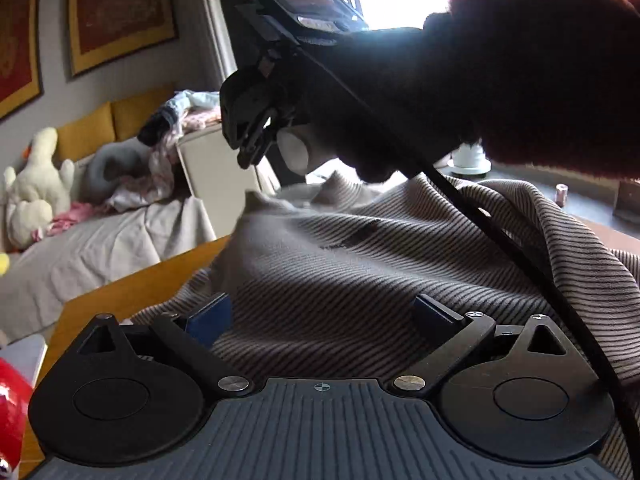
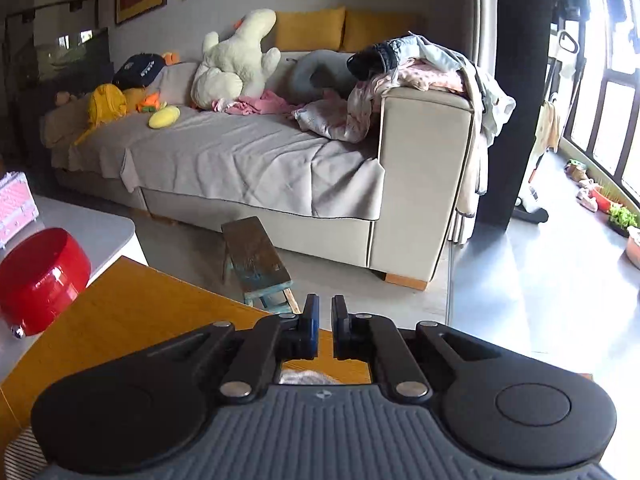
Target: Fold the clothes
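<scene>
item: striped garment (image 1: 360,256), grey-brown with fine dark stripes, lying rumpled in folds on the wooden counter (image 1: 132,296); it fills most of the left wrist view and reaches up to the near edge of the left tongs. a small corner of the same striped cloth shows at the bottom left of the right wrist view.

left tongs (image 1: 324,316): spread wide, blue pads apart on either side, the cloth lying beneath and between them; nothing pinched.

right tongs (image 2: 325,328): pressed nearly together, a thin gap between the blue-edged pads, nothing between them. they are raised above the counter (image 2: 132,320) edge and point out toward the room. in the left wrist view the same tool (image 1: 256,136) appears above the garment, held by a hand (image 1: 400,92) in a dark fuzzy sleeve (image 1: 552,72) (backlit by the window, detail hard to read), with a black cable running down across the cloth.

surroundings: red bowl (image 2: 40,276) on a pale surface left of the counter; beige sofa (image 2: 420,184) with a grey throw, a cream plush duck (image 2: 236,64), yellow cushions, and a heap of clothes (image 2: 420,68) on its armrest; a small wooden stool (image 2: 256,264) on the floor in front.
</scene>
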The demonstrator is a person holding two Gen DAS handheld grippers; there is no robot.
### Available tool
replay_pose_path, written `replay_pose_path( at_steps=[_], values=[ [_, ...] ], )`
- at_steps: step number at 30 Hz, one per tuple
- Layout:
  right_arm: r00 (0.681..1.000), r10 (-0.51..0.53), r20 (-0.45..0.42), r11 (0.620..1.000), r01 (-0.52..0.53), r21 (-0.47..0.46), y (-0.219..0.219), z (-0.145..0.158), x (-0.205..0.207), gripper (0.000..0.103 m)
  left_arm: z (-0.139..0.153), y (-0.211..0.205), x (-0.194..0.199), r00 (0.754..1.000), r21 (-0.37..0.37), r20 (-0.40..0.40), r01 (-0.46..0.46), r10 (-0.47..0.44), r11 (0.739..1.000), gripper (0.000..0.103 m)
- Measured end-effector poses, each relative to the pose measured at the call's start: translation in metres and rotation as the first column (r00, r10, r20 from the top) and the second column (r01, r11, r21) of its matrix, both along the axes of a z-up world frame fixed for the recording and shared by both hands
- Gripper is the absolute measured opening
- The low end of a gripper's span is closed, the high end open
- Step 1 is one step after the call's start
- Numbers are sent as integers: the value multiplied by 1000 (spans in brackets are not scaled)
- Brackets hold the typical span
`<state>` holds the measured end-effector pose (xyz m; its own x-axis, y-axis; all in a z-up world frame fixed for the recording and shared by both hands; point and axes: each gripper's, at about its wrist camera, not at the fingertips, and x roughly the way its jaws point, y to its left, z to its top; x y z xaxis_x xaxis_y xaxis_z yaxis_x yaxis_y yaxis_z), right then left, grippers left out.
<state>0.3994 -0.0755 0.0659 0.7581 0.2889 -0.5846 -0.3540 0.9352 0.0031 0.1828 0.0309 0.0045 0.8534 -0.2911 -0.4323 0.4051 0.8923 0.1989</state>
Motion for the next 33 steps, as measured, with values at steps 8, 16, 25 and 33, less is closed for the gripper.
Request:
replay_pose_path(
  at_steps=[8, 16, 25, 33],
  values=[
    [998, -44, 34, 998, 46, -52, -88, 7, -121, 29, 2, 9, 5, 999, -45, -5, -47, 47, 998, 102],
    [997, 78, -16, 986, -79, -143, -106, -26, -302, 58, 2, 7, 1, 998, -25, 6, -65, 65, 998, 103],
    [993, 114, 37, 935, -95, -342, -69, -68, -344, 9, 11, 11, -13, 993, -68, -30, -117, 115, 991, 103],
    [888, -361, 287, 906, 407, -119, -208, 53, -263, 3, 7, 11, -50, 992, -193, -102, 47, -68, 980, 103]
  ],
)
